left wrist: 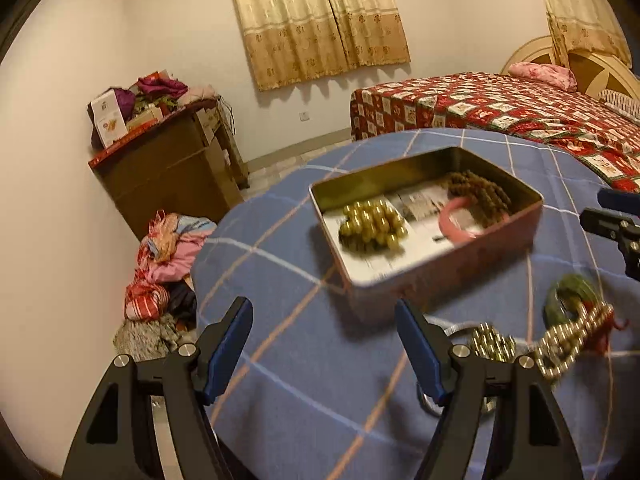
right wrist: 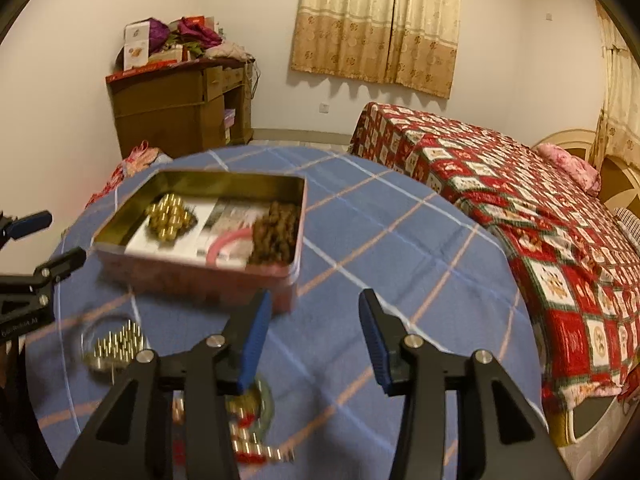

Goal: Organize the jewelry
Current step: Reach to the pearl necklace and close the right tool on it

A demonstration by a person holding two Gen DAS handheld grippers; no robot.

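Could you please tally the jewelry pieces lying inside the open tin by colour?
In the tin:
Gold bead bracelet: 1
Brown bead string: 1
Pink bangle: 1
Total: 3

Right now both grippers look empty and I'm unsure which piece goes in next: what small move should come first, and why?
Probably lower the left gripper toward the gold bead strand on the cloth beside it. Its jaws stand open with nothing between them, the tin already holds three pieces, and that strand, with the green ring, lies outside, nearest this gripper.
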